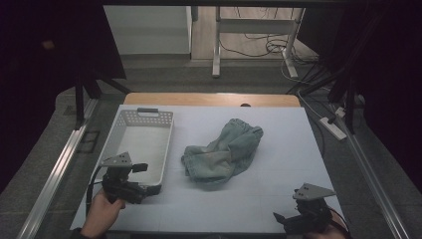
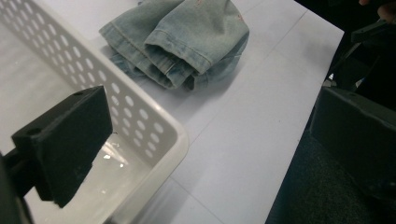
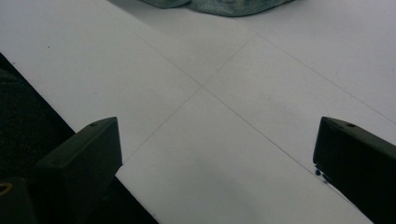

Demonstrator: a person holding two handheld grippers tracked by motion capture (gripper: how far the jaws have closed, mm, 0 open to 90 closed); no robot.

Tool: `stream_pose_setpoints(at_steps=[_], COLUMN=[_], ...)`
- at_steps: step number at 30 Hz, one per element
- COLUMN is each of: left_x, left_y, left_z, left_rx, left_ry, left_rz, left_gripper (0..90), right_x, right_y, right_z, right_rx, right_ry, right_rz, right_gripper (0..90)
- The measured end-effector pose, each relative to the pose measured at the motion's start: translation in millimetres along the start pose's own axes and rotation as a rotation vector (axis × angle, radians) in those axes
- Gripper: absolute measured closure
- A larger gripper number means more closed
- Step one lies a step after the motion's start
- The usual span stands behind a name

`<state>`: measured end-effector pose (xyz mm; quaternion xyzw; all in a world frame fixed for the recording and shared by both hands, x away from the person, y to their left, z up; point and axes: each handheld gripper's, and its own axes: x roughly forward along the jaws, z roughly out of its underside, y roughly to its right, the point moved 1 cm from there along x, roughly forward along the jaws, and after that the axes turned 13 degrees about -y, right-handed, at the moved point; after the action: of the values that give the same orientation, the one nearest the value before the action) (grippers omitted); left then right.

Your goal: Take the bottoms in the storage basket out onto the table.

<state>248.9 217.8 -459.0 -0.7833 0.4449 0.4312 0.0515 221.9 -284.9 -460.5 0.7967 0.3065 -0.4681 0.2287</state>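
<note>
the jeans (image 1: 224,152) lie crumpled near the middle of the table (image 1: 278,199), just right of the basket (image 1: 130,118) and not touching it. nothing holds them. my left gripper (image 1: 134,180) hangs at the basket's near right corner with its jaws spread, 1 jaw over the basket's inside. my right gripper (image 1: 284,219) sits at the table's near right corner, jaws spread too, well apart from the jeans.

i judge the step in hand is reaching for the jeans. to do it well i'd bring both grippers in low from the near side, pinch a thick fold or a hem (image 2: 180,56) rather than a loose single layer, and lift evenly so no leg drags.

the basket, on the table's left side, looks empty; its bottom is bare and shiny (image 2: 112,161).
</note>
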Motion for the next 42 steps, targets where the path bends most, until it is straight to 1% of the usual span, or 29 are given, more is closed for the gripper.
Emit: stream_pose_setpoints(at_steps=[5,21,34,42], left_x=[-3.7,-13.2,-21.5,-26.7], left_y=[-0.7,-3.7,-5.6,-6.3], left_z=[5.9,20.7,34.7,45.3], left_rx=[-0.01,-0.043,-0.073,-0.099], left_ry=[0.004,0.02,0.033,0.039], left_rz=[-0.009,-0.018,-0.021,-0.018], left_gripper=[0.0,0.0,0.0,0.0], right_x=[0.2,0.2,0.4,0.4], right_y=[-0.1,0.2,0.0,0.2], right_z=[-0.1,-0.1,-0.3,-0.3], right_rx=[0.004,0.005,0.004,0.004], right_ry=[0.0,-0.001,-0.006,-0.007], right_rz=[0.001,0.004,0.007,0.005], right_gripper=[1.4,1.4,1.4,1.4])
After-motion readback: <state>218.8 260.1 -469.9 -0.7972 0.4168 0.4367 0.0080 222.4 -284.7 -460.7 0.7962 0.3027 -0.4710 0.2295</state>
